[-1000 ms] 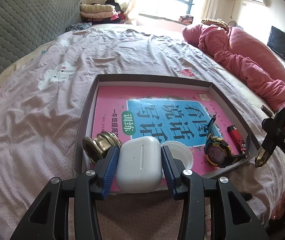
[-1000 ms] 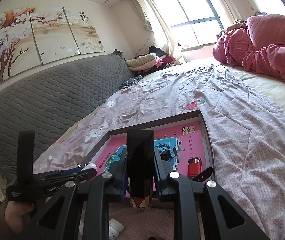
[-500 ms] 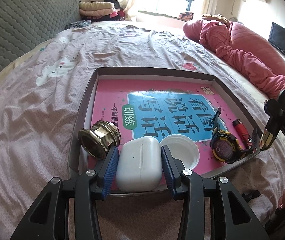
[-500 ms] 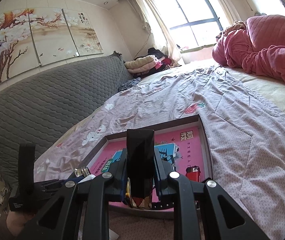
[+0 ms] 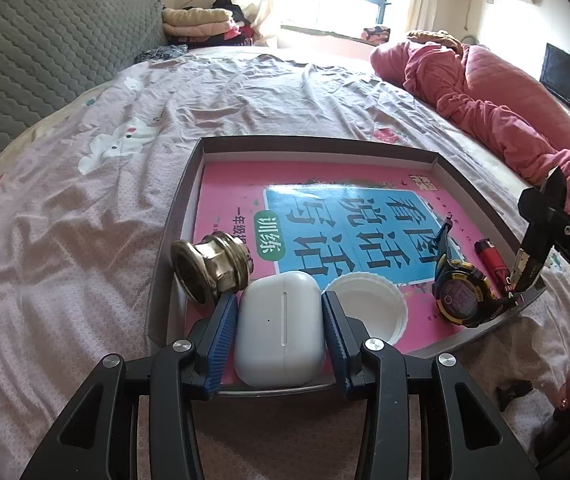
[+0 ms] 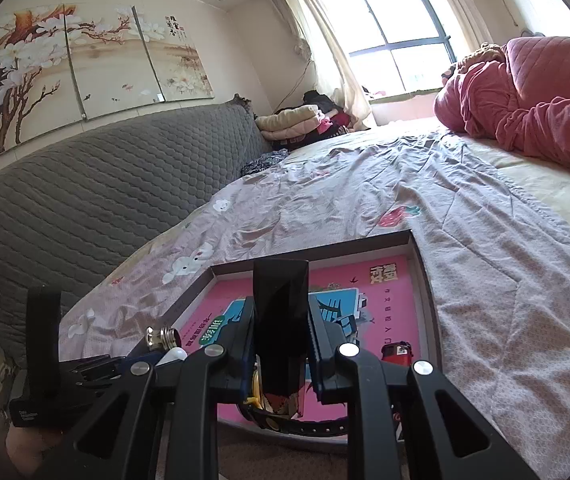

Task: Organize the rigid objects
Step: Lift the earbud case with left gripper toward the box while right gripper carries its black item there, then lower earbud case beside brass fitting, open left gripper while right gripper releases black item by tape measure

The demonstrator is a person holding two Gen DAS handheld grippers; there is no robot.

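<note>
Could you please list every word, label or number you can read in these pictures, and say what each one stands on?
"看图说话写话": large characters on the blue panel of the pink workbook, seen upside down.
"训练": green oval on the same cover.
"一年级": small line beside the oval; the rest is hidden.
Calligraphy on the wall painting: too small to read.
Watch face, lighter label, left gripper's side print: blurred.

A bed (image 5: 245,92) is covered by a wrinkled pinkish sheet (image 5: 65,240) printed with white rabbits. 1 shallow grey-rimmed tray (image 5: 317,145) is set directly on the sheet, and 1 bunched pink quilt (image 5: 497,92) is piled along the far right side.
</note>
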